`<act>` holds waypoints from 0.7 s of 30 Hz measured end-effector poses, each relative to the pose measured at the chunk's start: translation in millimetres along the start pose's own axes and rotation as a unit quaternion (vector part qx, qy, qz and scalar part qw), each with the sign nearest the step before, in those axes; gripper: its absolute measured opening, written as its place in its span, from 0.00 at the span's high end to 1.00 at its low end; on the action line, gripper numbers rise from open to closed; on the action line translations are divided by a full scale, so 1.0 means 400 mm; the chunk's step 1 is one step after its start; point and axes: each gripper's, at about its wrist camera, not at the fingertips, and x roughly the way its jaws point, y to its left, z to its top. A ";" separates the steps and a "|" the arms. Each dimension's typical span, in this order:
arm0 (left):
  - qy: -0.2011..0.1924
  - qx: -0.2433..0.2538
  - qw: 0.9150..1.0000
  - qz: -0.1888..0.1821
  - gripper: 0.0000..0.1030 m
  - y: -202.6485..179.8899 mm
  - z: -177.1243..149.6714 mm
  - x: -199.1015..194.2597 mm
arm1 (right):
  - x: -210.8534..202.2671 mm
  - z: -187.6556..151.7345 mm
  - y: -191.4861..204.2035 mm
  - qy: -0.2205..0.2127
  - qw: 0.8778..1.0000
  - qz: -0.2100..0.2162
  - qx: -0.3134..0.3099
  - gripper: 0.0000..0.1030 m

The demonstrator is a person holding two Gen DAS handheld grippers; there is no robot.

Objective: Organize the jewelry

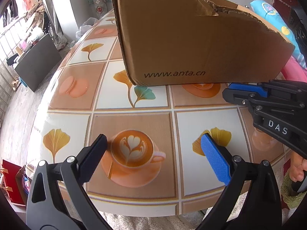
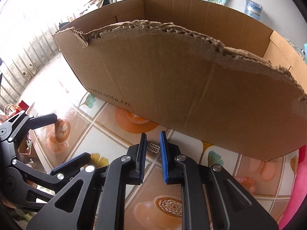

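Note:
A small metal charm (image 2: pixel 153 146) shaped like a tiny abacus lies on the patterned tablecloth (image 2: pixel 107 122), just in front of the torn cardboard box (image 2: pixel 172 84). My right gripper (image 2: pixel 153 143) is shut on it, with both pads touching its ends. In the left wrist view the right gripper (image 1: pixel 228 89) shows at the right with its jaws nearly together, and the charm is hidden. My left gripper (image 1: pixel 153 140) hangs wide open over a printed coffee cup, holding nothing; it also appears as the left gripper (image 2: pixel 55 143) in the right wrist view. A cluster of pink beads (image 2: pixel 246 182) lies to the right.
The cardboard box (image 1: pixel 191 38) fills the far half of the table, its near wall torn low. The table edge (image 1: pixel 134 209) runs close below the grippers. A red gift bag (image 1: pixel 11 182) stands on the floor at left. Pink cloth (image 2: pixel 299 182) borders the right side.

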 end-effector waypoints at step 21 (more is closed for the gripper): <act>-0.006 -0.005 1.000 0.006 0.08 -0.001 -0.009 -0.001 | -0.049 -0.080 -0.078 0.018 0.993 0.072 0.087 0.90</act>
